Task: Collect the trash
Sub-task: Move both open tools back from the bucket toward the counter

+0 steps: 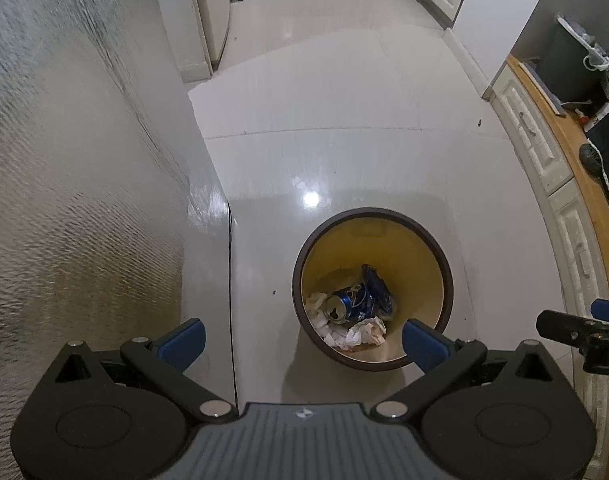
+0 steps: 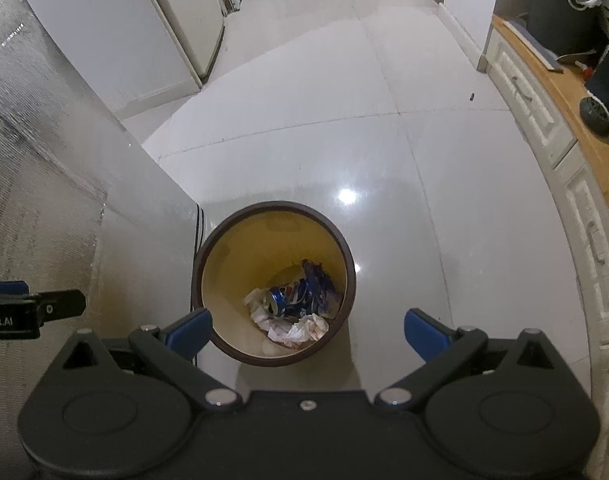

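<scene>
A round bin (image 1: 444,276) (image 2: 224,256) with a dark brown rim and yellow inside stands on the pale tiled floor. Inside it lie a crushed blue can (image 1: 350,302) (image 2: 284,300), a dark blue wrapper (image 1: 378,286) (image 2: 318,280) and crumpled white paper (image 1: 364,332) (image 2: 300,330). My left gripper (image 1: 302,342) hangs high above the bin, open and empty. My right gripper (image 2: 308,332) is also above the bin, open wide with nothing between its blue pads (image 2: 422,332). The right gripper's tip (image 1: 576,332) shows at the right edge of the left wrist view.
A tall textured metallic appliance (image 1: 76,184) (image 2: 36,184) stands close on the left of the bin. White cabinets with drawers (image 1: 544,148) (image 2: 540,112) under a wooden counter (image 1: 560,128) run along the right. A black cable (image 1: 230,280) runs down beside the appliance.
</scene>
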Motion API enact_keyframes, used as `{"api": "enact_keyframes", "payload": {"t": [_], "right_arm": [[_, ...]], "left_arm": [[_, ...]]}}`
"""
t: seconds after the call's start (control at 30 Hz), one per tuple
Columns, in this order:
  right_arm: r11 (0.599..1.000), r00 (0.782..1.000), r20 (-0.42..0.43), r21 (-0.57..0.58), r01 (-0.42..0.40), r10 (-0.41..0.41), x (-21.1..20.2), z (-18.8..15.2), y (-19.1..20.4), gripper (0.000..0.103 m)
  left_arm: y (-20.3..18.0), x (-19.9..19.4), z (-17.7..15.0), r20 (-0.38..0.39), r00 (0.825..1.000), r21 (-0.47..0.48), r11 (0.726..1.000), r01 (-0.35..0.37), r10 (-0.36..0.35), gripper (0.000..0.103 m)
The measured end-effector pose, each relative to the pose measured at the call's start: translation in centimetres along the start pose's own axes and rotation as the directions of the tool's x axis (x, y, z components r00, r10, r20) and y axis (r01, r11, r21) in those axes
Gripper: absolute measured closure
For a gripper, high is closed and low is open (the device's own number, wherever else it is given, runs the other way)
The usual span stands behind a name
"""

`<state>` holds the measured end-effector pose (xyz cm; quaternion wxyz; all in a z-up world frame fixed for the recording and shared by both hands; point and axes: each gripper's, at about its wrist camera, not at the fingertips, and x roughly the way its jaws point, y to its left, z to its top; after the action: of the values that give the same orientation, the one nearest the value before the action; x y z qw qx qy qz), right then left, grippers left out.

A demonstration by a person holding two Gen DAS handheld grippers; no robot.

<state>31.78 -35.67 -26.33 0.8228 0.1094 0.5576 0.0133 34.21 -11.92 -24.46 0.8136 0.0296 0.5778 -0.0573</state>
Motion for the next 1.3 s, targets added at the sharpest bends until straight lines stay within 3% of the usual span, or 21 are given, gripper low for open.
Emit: {"api": "enact_keyframes", "payload": {"t": [0.4, 0.63, 0.97, 1.3], "right_arm": [[1.0, 0.989, 0.15, -0.001, -0.01, 0.01, -6.0, -0.3, 0.3, 0.0], [1.0, 0.961, 0.275, -0.007, -0.009, 0.011, -9.8, -0.4, 0.5, 0.0], [1.0, 0.873, 0.487, -0.017, 0.001, 0.007, -16.8, -0.4, 0.9, 0.0], [0.994, 0.795, 0.6, -0.102, -0.029, 0.085, -22.0, 1.6, 3.6, 0.0]], "left_arm": [[-0.2, -5.0, -0.2, 0.103, 0.995, 0.014, 1.0, -0.001, -0.001, 0.0], [-0.8, -8.9, -0.4, 0.211, 0.977, 0.033, 0.999, 0.009, -0.016, 0.0], [-0.5, -16.0, -0.3, 0.401, 0.915, -0.009, 0.999, 0.042, -0.034, 0.0], [1.0, -24.0, 1.1, 0.539, 0.842, -0.025, 0.999, 0.033, -0.014, 0.0]]}}
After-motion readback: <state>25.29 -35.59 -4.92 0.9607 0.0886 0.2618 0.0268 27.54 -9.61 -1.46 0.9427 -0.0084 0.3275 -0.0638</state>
